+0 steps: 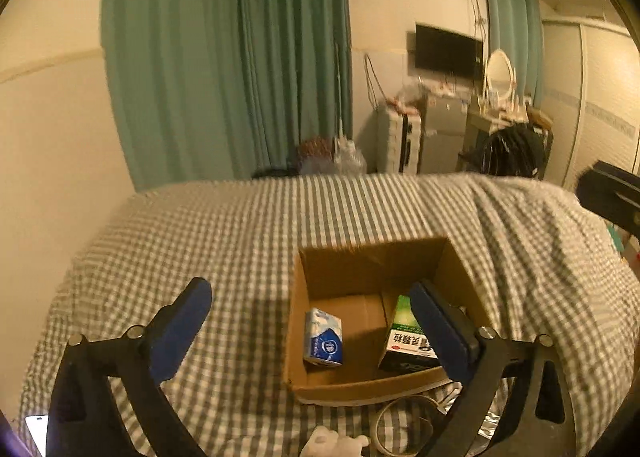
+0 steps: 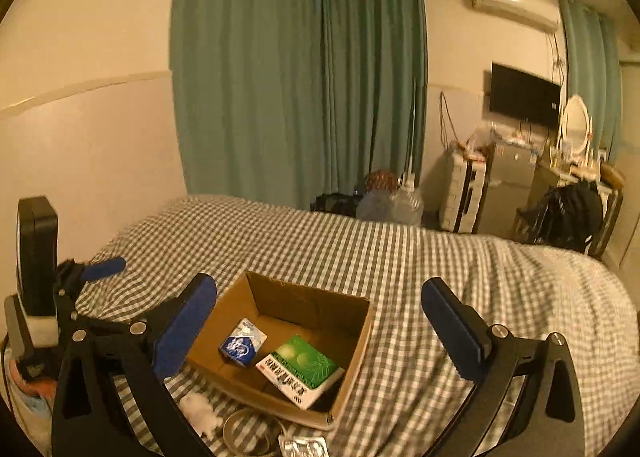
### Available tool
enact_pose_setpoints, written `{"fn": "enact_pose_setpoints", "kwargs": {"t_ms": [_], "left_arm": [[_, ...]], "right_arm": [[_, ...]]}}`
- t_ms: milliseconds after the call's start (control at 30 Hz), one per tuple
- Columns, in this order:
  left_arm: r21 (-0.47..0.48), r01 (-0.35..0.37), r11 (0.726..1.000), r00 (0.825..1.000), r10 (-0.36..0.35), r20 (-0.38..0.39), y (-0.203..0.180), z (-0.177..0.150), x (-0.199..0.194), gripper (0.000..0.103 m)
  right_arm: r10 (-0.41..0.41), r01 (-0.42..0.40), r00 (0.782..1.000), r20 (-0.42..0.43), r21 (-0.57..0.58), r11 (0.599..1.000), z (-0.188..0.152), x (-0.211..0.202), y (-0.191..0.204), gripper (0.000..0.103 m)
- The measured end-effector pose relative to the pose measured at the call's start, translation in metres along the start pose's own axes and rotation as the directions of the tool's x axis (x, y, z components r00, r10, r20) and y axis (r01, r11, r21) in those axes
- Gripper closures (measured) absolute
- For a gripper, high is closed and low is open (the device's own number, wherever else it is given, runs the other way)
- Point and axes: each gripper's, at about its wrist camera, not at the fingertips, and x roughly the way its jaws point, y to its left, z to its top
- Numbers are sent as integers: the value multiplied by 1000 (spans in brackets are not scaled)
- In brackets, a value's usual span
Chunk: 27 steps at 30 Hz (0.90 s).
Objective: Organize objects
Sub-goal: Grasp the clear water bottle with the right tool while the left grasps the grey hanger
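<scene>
**Both grippers hang open above a half-filled carton on the bed**

Grippers wide apart and empty: the left gripper (image 1: 310,321) is held low over a checked bedspread (image 1: 224,225), its blue-padded fingers (image 1: 182,331) spread, with nothing between them. Its right finger reaches over the near right corner of an open cardboard box (image 1: 332,277), while its left finger sits well clear of the box, over bare bedding. The right gripper (image 2: 320,321) hovers likewise, fingers spread and holding nothing, with the same box (image 2: 308,305) between and below them, nearer the left finger.

Inside the box lie a blue-and-white tissue pack (image 1: 324,337) toward its left side and a green-and-white medicine carton (image 1: 404,341), tilted against the right wall, partly hidden behind the left gripper's finger. The two are apart on the box floor. From the right wrist view, the tissue pack (image 2: 242,343) and medicine carton (image 2: 302,371) sit side by side.

Just in front of the box on the bedspread rest a roll of clear tape (image 2: 250,433), a white fluffy item (image 2: 200,409) and a foil blister pack (image 2: 304,447).
</scene>
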Motion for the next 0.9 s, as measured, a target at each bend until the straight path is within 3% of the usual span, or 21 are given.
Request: {"fn": "enact_pose_setpoints", "kwargs": {"t_ms": [267,433,700,900], "left_arm": [[-9,-4,1000,999,4,35,12,-10,-62,0],[-15,-15,1000,1000,15,17,16,-28,-83,0],[-27,-77,997,995,76,-60,19,-88,-74,0],[-50,-100,994,977,88,-194,19,-144,-38,0]], "right_arm": [[-3,5,1000,21,-65,998,-17,-83,23,0],[-13,12,1000,-24,-72,997,-45,-100,32,0],[-41,27,980,-194,-73,997,-116,-69,44,0],[-26,20,927,-374,-20,1000,-181,-23,43,0]]}}
